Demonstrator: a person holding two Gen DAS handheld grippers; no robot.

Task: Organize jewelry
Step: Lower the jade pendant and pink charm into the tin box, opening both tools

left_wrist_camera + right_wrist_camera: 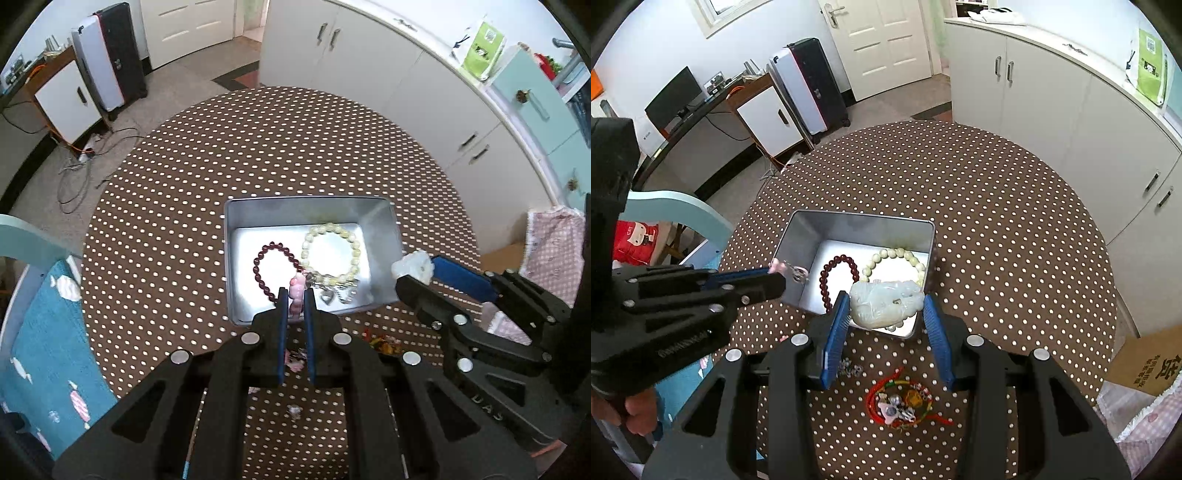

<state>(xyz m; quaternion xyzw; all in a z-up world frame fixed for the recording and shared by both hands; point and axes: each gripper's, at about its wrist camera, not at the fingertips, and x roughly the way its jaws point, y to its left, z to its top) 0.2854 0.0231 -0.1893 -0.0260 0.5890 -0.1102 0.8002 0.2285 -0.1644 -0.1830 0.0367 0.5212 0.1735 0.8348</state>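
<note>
The only lettering I can half make out is raised text on each gripper's black body and printed characters on a cardboard box (pixel 1148 363) off to the right, none legible. The left gripper (pixel 296 293) is pinched nearly closed on a small pink charm (pixel 297 295), held above the near left edge of the metal tin (pixel 812 230). The right gripper (pixel 884 308) stands partly apart, clamping a pale jade carving (pixel 882 301) over the tin's near edge. Inside, beyond both tips, lie a dark red bead bracelet (pixel 271 266) and a cream bead bracelet (pixel 330 251). Nearer than the right tips, a red cord tangle (pixel 905 402) lies on the dotted tablecloth (pixel 997 221).
</note>
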